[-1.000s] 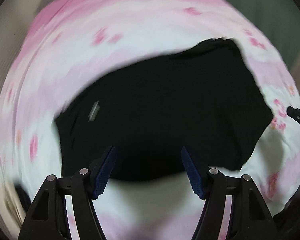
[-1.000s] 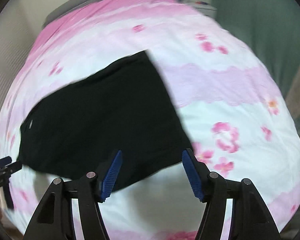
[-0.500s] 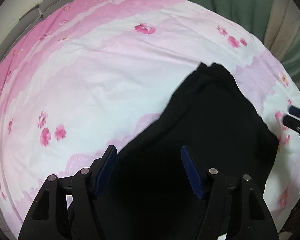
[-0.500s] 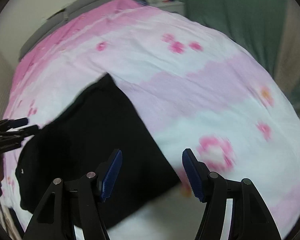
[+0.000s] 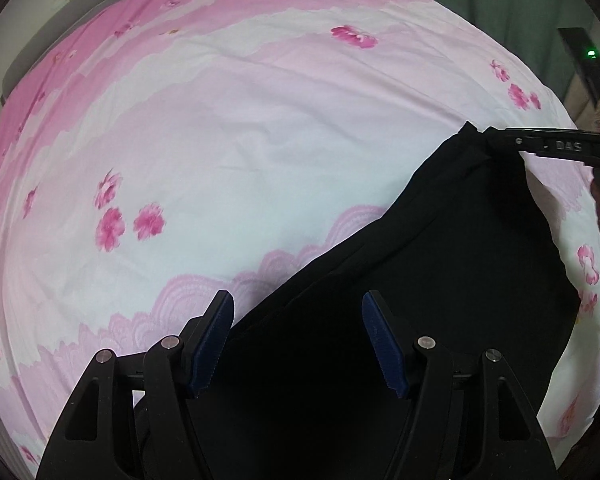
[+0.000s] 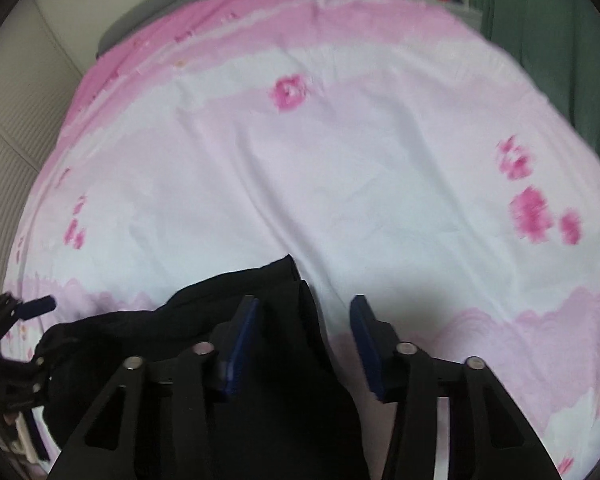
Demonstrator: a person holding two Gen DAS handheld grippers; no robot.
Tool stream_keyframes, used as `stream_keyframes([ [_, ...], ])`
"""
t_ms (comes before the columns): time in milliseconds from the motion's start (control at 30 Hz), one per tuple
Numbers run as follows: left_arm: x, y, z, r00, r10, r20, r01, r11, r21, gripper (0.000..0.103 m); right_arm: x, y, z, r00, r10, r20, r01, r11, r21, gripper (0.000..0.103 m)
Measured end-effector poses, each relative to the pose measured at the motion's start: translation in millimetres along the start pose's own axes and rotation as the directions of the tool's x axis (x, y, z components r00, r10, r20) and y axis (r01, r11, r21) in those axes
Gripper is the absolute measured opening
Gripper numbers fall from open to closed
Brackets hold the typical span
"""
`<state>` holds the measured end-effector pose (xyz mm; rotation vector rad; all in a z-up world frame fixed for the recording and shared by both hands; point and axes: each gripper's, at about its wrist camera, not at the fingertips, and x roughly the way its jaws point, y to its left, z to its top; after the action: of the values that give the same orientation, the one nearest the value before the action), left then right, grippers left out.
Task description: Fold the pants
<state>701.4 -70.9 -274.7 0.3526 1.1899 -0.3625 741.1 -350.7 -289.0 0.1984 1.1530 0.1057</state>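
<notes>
Black pants (image 5: 440,280) lie folded flat on a pink and white flowered bedspread (image 5: 240,140). My left gripper (image 5: 298,340) is open, its blue pads just above the near part of the pants. My right gripper (image 6: 302,344) is open at the far corner of the pants (image 6: 284,360), the cloth edge lying between its pads. The right gripper also shows in the left wrist view (image 5: 496,140), its tip at that corner. The left gripper shows at the left edge of the right wrist view (image 6: 32,308).
The bedspread covers the bed to a grey headboard (image 6: 160,12) at the back. A green curtain (image 6: 560,32) hangs at the right. A ribbed wall (image 6: 12,128) runs along the left side.
Both grippers have dropped lower and closer to the pants. The right gripper has moved from the near side to the far corner of the pants. Both stayed open.
</notes>
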Motion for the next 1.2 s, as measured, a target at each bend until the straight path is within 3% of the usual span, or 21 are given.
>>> stream_keyframes([
  [67, -0.8, 2.9, -3.1, 1.0, 0.001, 0.0, -0.001, 1.0, -0.01, 0.066, 7.9, 0.5, 0.6, 1.0, 0.007, -0.01, -0.007, 1.0, 0.002, 0.039],
  [100, -1.3, 3.9, -4.3, 1.0, 0.001, -0.001, -0.001, 1.0, -0.016, 0.066, 13.2, 2.4, 0.8, 1.0, 0.017, -0.025, -0.017, 1.0, -0.007, 0.02],
  [133, -2.0, 5.4, -6.1, 1.0, 0.002, -0.002, -0.002, 1.0, -0.022, 0.066, 16.2, 3.5, 1.0, 0.999, 0.016, -0.037, -0.017, 1.0, -0.013, 0.012],
  [233, -6.1, 9.8, -11.5, 1.0, 0.024, 0.008, -0.024, 0.999, -0.024, 0.066, 12.9, 14.9, 2.9, 1.0, -0.016, -0.011, 0.015, 0.997, -0.077, 0.004],
  [367, -6.0, 23.0, -21.1, 0.998, 0.059, -0.002, -0.059, 0.996, -0.06, 0.066, -1.3, 18.3, 16.8, 0.997, -0.037, 0.068, 0.042, 0.996, -0.08, 0.003],
  [467, -8.2, 36.0, -30.9, 0.997, 0.082, -0.016, -0.083, 0.991, -0.108, 0.066, 8.8, 15.7, 27.0, 0.99, -0.133, 0.055, 0.137, 0.988, -0.073, 0.004],
  [533, -19.8, 47.5, -39.9, 0.996, 0.091, -0.002, -0.09, 0.984, -0.153, 0.066, 8.5, 13.8, 25.6, 0.985, -0.169, 0.045, 0.172, 0.983, -0.059, 0.013],
  [567, -28.6, 53.1, -45.7, 0.996, 0.091, 0.018, -0.086, 0.981, -0.175, 0.066, 3.5, 14.9, 23.3, 0.983, -0.174, 0.051, 0.176, 0.983, -0.048, 0.029],
  [633, -48.1, 65.5, -61.3, 0.994, 0.095, 0.053, -0.082, 0.973, -0.214, 0.066, -16.0, 26.5, 16.2, 0.979, -0.177, 0.105, 0.184, 0.981, -0.06, 0.05],
  [667, -56.7, 71.6, -70.1, 0.993, 0.101, 0.065, -0.084, 0.97, -0.227, 0.066, -27.9, 35.6, 10.9, 0.973, -0.186, 0.136, 0.197, 0.978, -0.072, 0.056],
  [800, -87.0, 101.3, -115.6, 0.988, 0.128, 0.086, -0.101, 0.958, -0.268, 0.066, -66.9, 87.6, -14.4, 0.965, -0.169, 0.2, 0.201, 0.968, -0.153, 0.057],
  [933, -96.7, 145.7, -169.7, 0.988, 0.143, 0.053, -0.117, 0.936, -0.331, 0.066, -86.3, 145.7, -49.8, 0.975, -0.094, 0.199, 0.139, 0.964, -0.225, 0.062],
  [1067, -92.5, 180.9, -211.2, 0.994, 0.105, 0.021, -0.087, 0.908, -0.41, 0.066, -75.9, 206.4, -88.7, 0.983, -0.079, 0.163, 0.126, 0.947, -0.297, 0.063],
  [1200, -77.2, 196.7, -226.4, 0.999, 0.037, 0.01, -0.028, 0.893, -0.45, 0.066, -49.2, 247.3, -119.2, 0.999, -0.028, 0.019, 0.032, 0.964, -0.265, 0.063],
])
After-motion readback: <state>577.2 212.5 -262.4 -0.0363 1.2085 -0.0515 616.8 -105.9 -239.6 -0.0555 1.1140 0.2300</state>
